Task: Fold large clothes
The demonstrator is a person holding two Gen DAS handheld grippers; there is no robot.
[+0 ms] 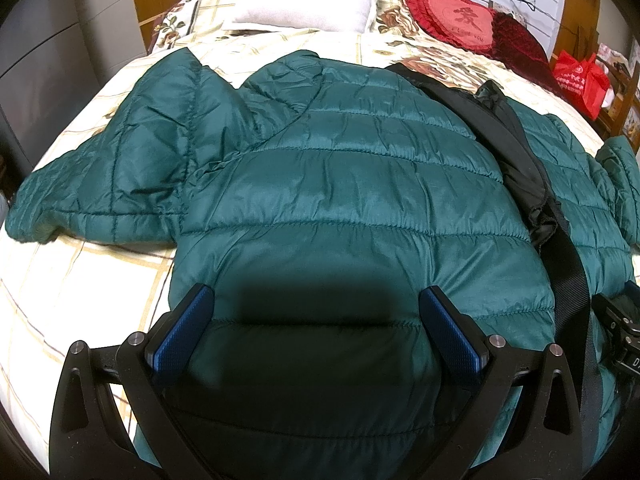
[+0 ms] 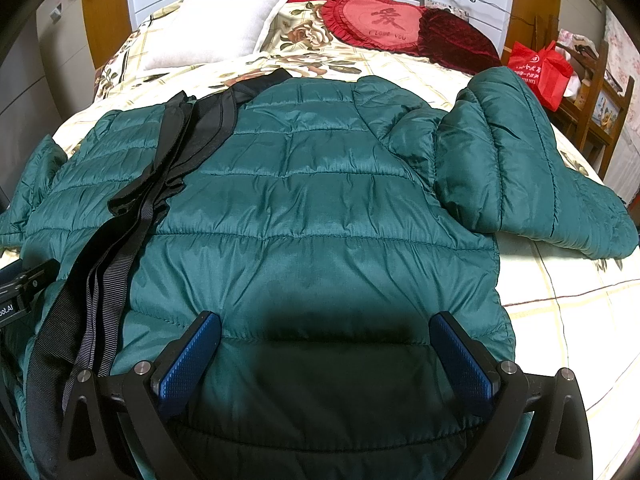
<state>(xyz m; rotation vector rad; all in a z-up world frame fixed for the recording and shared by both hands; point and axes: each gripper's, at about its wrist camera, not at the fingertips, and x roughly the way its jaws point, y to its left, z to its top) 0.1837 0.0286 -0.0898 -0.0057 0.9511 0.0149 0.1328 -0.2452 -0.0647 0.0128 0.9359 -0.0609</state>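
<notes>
The green jacket (image 1: 340, 184) looked puffy, light and slippery; both grippers (image 1: 316, 324) (image 2: 326, 354) hovered with fingers spread wide, best pinching a sleeve cuff.

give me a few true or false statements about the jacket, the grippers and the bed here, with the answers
1. The green puffer jacket lies spread out on the bed. True.
2. The left gripper is clamped on the jacket's hem. False: its jaws stand wide apart with nothing between them.
3. A black strap lies across the jacket. True.
4. The right gripper is open. True.
5. The white pillow sits on top of the jacket. False: it rests at the far end of the bed, apart from the jacket.
6. Both sleeves are folded neatly over the jacket's middle. False: the sleeve in the right wrist view lies out to the side.
</notes>
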